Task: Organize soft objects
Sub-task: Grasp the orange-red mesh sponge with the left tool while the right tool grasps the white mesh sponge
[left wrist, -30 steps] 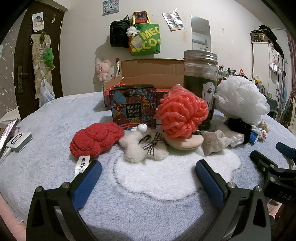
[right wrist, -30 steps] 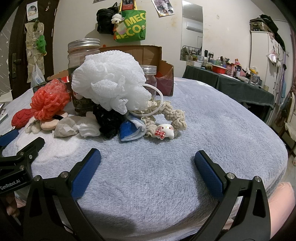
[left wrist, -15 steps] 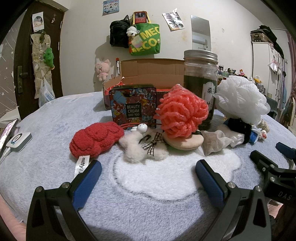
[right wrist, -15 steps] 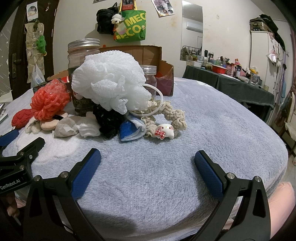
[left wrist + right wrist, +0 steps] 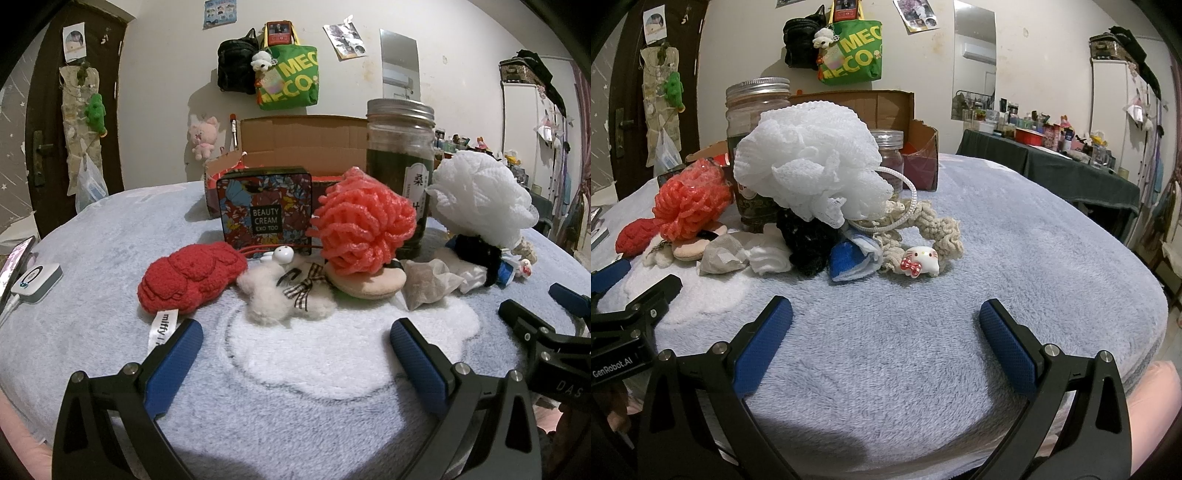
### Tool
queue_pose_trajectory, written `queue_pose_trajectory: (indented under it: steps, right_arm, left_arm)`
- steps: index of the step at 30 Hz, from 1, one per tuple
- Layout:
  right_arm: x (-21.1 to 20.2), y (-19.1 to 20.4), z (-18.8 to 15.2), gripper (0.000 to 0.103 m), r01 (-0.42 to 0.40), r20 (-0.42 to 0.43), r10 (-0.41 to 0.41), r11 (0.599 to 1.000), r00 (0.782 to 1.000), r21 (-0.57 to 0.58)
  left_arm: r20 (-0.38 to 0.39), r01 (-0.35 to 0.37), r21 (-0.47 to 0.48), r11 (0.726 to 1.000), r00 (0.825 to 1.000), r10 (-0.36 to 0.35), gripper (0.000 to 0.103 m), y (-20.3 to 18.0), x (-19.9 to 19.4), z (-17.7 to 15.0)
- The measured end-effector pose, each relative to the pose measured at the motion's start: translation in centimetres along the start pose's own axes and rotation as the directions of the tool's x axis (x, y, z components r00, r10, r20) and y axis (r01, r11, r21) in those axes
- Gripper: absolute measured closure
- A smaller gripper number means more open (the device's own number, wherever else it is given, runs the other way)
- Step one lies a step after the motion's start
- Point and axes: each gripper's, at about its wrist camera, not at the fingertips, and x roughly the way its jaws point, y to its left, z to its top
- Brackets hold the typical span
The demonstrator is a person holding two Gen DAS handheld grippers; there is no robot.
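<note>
Left wrist view: my left gripper [image 5: 295,350] sits at the bottom of the frame with its jaws spread wide and nothing between them, over a pale cloud-shaped patch of the fleece blanket [image 5: 110,343]. Across the middle of the frame runs a row of soft objects. From left to right I see a red plush [image 5: 192,275], a small white fluffy toy [image 5: 284,293] with a checked bow, a coral mesh pouf [image 5: 364,221] resting on a beige puff pad [image 5: 369,284], a crumpled grey sachet [image 5: 428,282], and a white mesh pouf [image 5: 480,194] at right centre. Behind the row stand a floral tin [image 5: 264,208], a dark glass jar [image 5: 400,166] and an open cardboard box [image 5: 303,142]. A white charger [image 5: 35,277] lies near the left edge. The tip of my right gripper [image 5: 546,332] enters at the lower right.

Right wrist view: my right gripper [image 5: 886,332] is likewise wide apart and holds nothing. The white mesh pouf [image 5: 809,166] sits on a black fuzzy item [image 5: 809,240], just beside a blue-and-white cloth [image 5: 853,258], a cream rope toy [image 5: 934,225] and a small cat-face charm [image 5: 921,256]. The blanket [image 5: 1034,258] lies bare across the centre and right of the frame, curving down at its right edge. My left gripper [image 5: 635,291] shows at the lower left edge.
</note>
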Motion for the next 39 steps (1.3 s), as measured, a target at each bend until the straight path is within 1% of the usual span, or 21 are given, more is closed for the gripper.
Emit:
queue_pose_trajectory:
  steps: [3, 5, 8, 12, 14, 16, 20, 24, 30, 32, 34, 35, 36, 38, 39]
  right_arm:
    - [-0.3, -0.1, 0.3, 0.0, -0.03, -0.006, 0.031, 0.999, 1.0, 0.009]
    - [-1.0, -1.3, 1.3, 0.0, -0.054, 0.015, 0.054, 0.998, 0.998, 0.015]
    - [-1.0, -0.8, 1.9, 0.0, -0.061, 0.053, 0.061, 0.998, 0.997, -0.008]
    - [-2.0, -0.7, 3.8, 0.0, -0.098, 0.093, 0.102, 0.994, 0.99, -0.046]
    - [-2.1, -0.8, 5.0, 0.0, -0.127, 0.103, 0.133, 0.99, 0.986, -0.058]
    - [-2.0, -1.0, 6.3, 0.0, -0.156, 0.103, 0.163, 0.985, 0.981, -0.069]
    - [-1.2, -1.7, 8.7, 0.0, -0.242, 0.08, 0.246, 0.968, 0.966, -0.064]
    - [0.1, -1.8, 9.8, 0.0, -0.299, 0.039, 0.304, 0.95, 0.952, -0.095]
    - [1.7, -1.3, 10.5, 0.0, -0.391, -0.024, 0.391, 0.913, 0.92, -0.114]
    - [2.1, -1.3, 10.4, 0.0, -0.415, -0.039, 0.413, 0.903, 0.91, -0.112]
    - [2.5, -1.0, 10.4, 0.0, -0.431, -0.053, 0.428, 0.894, 0.902, -0.118]
    - [2.7, -0.9, 10.3, 0.0, -0.439, -0.06, 0.435, 0.891, 0.899, -0.119]
    - [2.9, -0.8, 10.2, 0.002, -0.448, -0.067, 0.443, 0.886, 0.894, -0.12]
    - [3.2, -0.7, 10.0, 0.005, -0.457, -0.08, 0.451, 0.881, 0.889, -0.118]
    - [3.4, -0.7, 9.9, 0.006, -0.461, -0.084, 0.453, 0.88, 0.887, -0.118]
  left_arm:
    - [-0.001, 0.018, 0.001, 1.0, 1.0, -0.018, 0.0, 0.4, 0.3, 0.7]
    - [0.01, 0.036, 0.004, 0.999, 0.999, -0.036, 0.0, 0.6, 0.1, 1.3]
    - [0.03, 0.059, 0.024, 0.998, 0.998, -0.059, 0.0, 0.1, -0.7, 2.6]
    - [0.038, 0.125, 0.042, 0.991, 0.991, -0.126, 0.0, -0.1, -1.1, 4.6]
    - [0.021, 0.157, 0.048, 0.986, 0.987, -0.159, 0.0, -0.2, -0.8, 5.5]
    - [0.008, 0.186, 0.033, 0.982, 0.982, -0.186, 0.0, 0.1, -0.5, 6.1]
    - [-0.012, 0.233, 0.03, 0.972, 0.973, -0.232, 0.0, 0.1, 0.1, 7.5]
    - [-0.03, 0.252, 0.046, 0.967, 0.968, -0.251, 0.0, -0.2, 0.9, 8.6]
    - [-0.08, 0.276, 0.066, 0.959, 0.959, -0.271, 0.01, -0.4, 2.2, 9.2]
    - [-0.093, 0.277, 0.073, 0.958, 0.958, -0.27, 0.02, -0.6, 2.7, 9.2]
    - [-0.11, 0.286, 0.078, 0.955, 0.955, -0.277, 0.022, -0.7, 3.0, 8.9]
    - [-0.117, 0.287, 0.081, 0.955, 0.954, -0.277, 0.026, -0.8, 3.2, 8.8]
    - [-0.122, 0.288, 0.084, 0.954, 0.953, -0.277, 0.028, -0.8, 3.3, 8.7]
    - [-0.136, 0.302, 0.087, 0.949, 0.948, -0.289, 0.038, -0.9, 3.5, 8.4]
    - [-0.14, 0.308, 0.087, 0.947, 0.945, -0.295, 0.039, -0.9, 3.5, 8.4]
